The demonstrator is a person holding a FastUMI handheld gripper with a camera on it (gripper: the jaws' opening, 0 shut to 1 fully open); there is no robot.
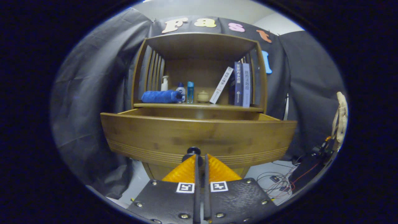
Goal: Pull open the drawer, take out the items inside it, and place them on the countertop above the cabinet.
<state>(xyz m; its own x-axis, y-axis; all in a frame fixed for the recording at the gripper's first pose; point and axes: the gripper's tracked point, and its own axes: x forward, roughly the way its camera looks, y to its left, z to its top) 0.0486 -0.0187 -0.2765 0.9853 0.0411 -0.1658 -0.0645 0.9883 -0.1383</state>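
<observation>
Gripper view: the tongs [201, 159] are clenched on the dark knob [193, 151] low on the drawer [199, 137] front, pinching its stem to haul. The drawer stands pulled out toward the near side; its contents are hidden. The tongs point level, straight at the cabinet; the table [199, 106] above carries a blue towel [161, 96].

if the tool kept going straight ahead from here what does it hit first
The tool is closed around the dark drawer knob, so pushing on would likely press straight into the wooden drawer front just behind it.
</observation>
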